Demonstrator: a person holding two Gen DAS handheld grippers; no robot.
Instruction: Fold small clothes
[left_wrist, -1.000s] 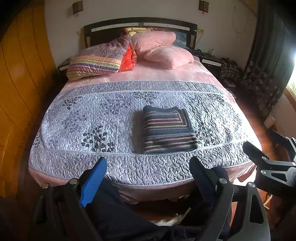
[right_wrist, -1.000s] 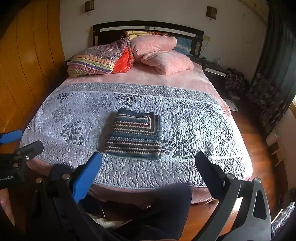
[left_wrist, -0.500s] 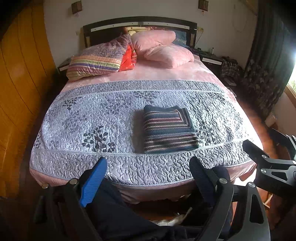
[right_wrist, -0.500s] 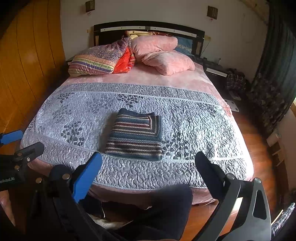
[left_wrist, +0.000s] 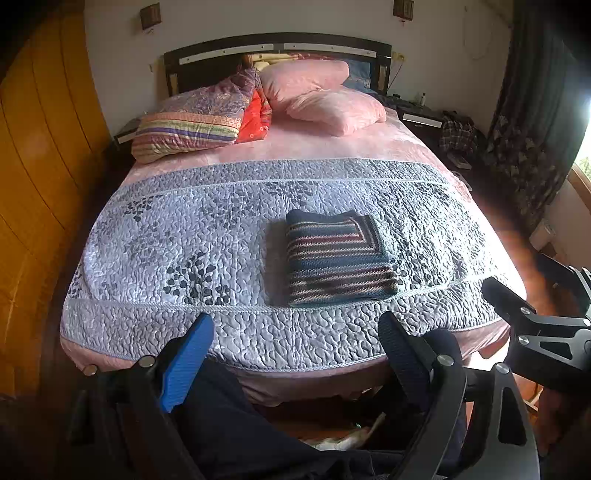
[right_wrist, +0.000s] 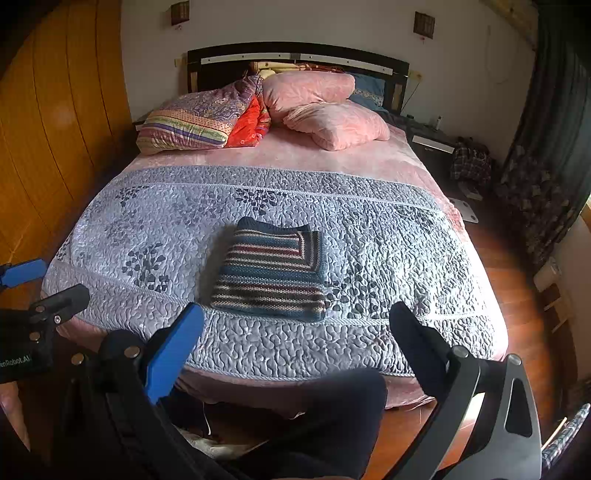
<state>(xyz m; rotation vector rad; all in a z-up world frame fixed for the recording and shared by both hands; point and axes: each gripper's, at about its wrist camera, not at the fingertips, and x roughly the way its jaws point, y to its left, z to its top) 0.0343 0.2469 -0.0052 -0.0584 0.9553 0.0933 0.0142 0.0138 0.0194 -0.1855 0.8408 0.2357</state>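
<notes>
Striped knit garment (left_wrist: 338, 256) lay folded in neat rectangle on quilted bedspread (left_wrist: 177, 236), near foot edge of bed, pillows (left_wrist: 325, 96) well beyond. Looked like folding finished, judged final step. Left tongs (left_wrist: 295, 354) and right tongs (right_wrist: 295, 343) spread wide, empty, held back off bed. Next: probably nothing but retreat, or fetch another piece.

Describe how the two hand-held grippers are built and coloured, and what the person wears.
Each hand-held gripper, left and right, has a black frame with silver bolts. One finger has a ribbed blue pad, the other a dark pad. In the right wrist view, white lettering marks the left unit's body; it is cut off by the frame edge. The person wears dark trousers.
</notes>
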